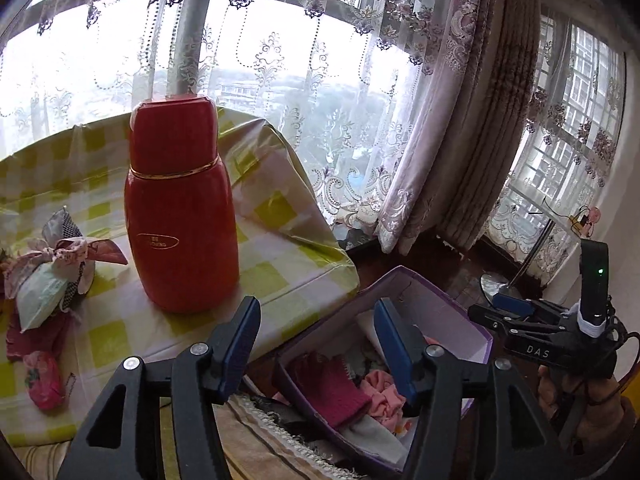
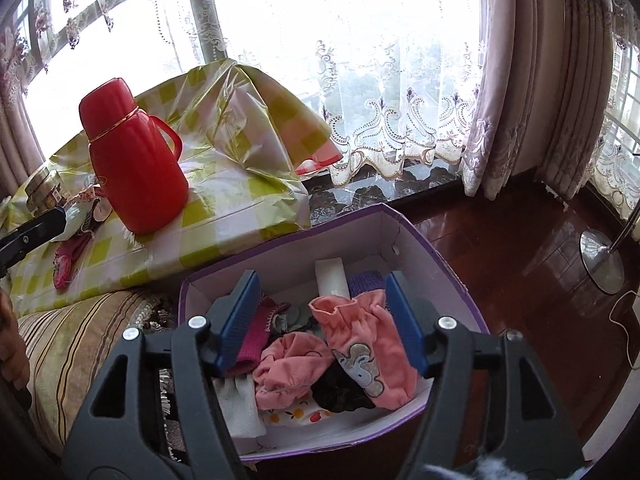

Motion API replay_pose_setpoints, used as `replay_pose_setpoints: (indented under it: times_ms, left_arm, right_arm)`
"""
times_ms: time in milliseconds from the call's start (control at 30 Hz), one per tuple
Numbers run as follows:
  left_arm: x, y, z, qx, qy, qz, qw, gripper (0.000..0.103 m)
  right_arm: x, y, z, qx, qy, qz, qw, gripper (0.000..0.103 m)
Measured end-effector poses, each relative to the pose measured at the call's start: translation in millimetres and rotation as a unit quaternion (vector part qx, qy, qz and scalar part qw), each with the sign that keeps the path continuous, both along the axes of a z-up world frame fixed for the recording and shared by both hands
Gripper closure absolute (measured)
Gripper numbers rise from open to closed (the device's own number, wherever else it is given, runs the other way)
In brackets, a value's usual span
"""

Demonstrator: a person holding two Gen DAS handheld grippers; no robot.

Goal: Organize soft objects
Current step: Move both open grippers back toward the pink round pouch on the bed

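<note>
A purple cardboard box (image 2: 280, 256) stands on the floor beside the table and holds several soft clothes. Among them are a pink garment with an elephant patch (image 2: 368, 344) and a magenta knitted piece (image 2: 256, 340). My right gripper (image 2: 323, 292) hovers over the box, open, with its pads clear of the clothes. My left gripper (image 1: 316, 312) is open too, above the box's near corner (image 1: 436, 308) and the table edge, holding nothing. On the table lie a knotted cloth bundle (image 1: 52, 276) and a small pink pouch (image 1: 42, 380).
A tall red thermos (image 1: 180, 216) stands on the yellow-checked tablecloth (image 1: 280, 248) near its edge. A striped cushion (image 2: 80, 344) lies left of the box. Lace curtains hang behind, and a lamp base (image 2: 602, 260) rests on the dark wooden floor to the right.
</note>
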State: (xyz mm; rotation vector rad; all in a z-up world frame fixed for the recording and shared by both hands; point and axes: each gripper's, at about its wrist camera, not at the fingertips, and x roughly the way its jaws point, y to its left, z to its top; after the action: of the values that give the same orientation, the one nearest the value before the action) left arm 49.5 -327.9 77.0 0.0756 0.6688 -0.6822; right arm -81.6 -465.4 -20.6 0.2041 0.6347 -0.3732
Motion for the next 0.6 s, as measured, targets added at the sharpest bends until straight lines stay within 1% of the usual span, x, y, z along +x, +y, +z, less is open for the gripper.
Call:
replay_pose_setpoints:
  times_ms: [33,67,100,133,167,200,233,267,333,367,400,433,500,533,600]
  left_arm:
    - [-2.8,3.3,1.9,0.012,-0.014,0.011,0.9998,0.04]
    - [-4.3,7.7,4.3,0.021,-0.026,0.021,0.9992,0.037]
    - [-6.7,12.4,7.2,0.029,-0.037,0.033,0.9984,0.035]
    - [-8.2,16.8,9.1,0.036,-0.047,0.044,0.9973,0.033]
    - [-10.1,20.8,11.0,0.043,-0.057,0.055,0.9959,0.029]
    - [-12.4,24.9,12.6,0.049,-0.071,0.063,0.9942,0.025]
    - [-14.8,27.9,14.4,0.056,-0.091,0.066,0.992,0.022]
    - [-18.6,31.6,15.4,0.064,-0.113,0.068,0.9892,0.018]
    - [-24.4,41.2,15.1,0.073,-0.152,0.09,0.9817,0.017]
    - [-26.0,45.7,13.7,0.066,-0.164,0.095,0.9796,0.016]
    - [-26.2,52.1,12.1,0.059,-0.168,0.092,0.9797,0.016]
    - [-23.6,59.3,10.9,0.059,-0.163,0.088,0.9809,0.016]
    - [-17.1,70.0,7.8,0.069,-0.139,0.087,0.9841,0.016]
    - [-13.5,77.2,6.0,0.065,-0.124,0.086,0.9864,0.016]
    - [-7.2,96.5,4.7,0.035,-0.094,0.087,0.9911,0.016]
  right_arm:
    - [0.0,0.0,0.0,0.0,0.0,0.0,1.0,0.031]
    - [1.9,11.2,4.9,-0.024,-0.006,0.007,1.0,0.028]
    - [4.2,17.5,7.1,-0.035,-0.005,0.01,0.999,0.023]
    - [7.2,24.1,9.1,-0.046,-0.004,0.015,0.999,0.021]
    - [9.8,31.1,11.0,-0.058,-0.003,0.02,0.998,0.019]
    - [9.8,31.1,11.0,-0.058,-0.003,0.02,0.998,0.019]
    - [15.1,47.1,14.1,-0.085,-0.002,0.031,0.996,0.018]
    - [18.1,54.1,15.8,-0.094,-0.002,0.033,0.995,0.016]
    - [22.7,67.6,19.0,-0.102,-0.01,0.04,0.994,0.013]
    - [24.1,73.5,20.8,-0.102,-0.018,0.045,0.994,0.012]
    - [25.5,79.1,23.0,-0.101,-0.027,0.05,0.993,0.01]
    - [26.9,84.6,24.7,-0.101,-0.034,0.053,0.993,0.009]
    - [30.6,96.9,27.1,-0.105,-0.049,0.064,0.991,0.006]
    - [32.7,103.8,28.3,-0.11,-0.054,0.072,0.99,0.006]
    - [35.0,110.3,28.8,-0.115,-0.055,0.081,0.989,0.006]
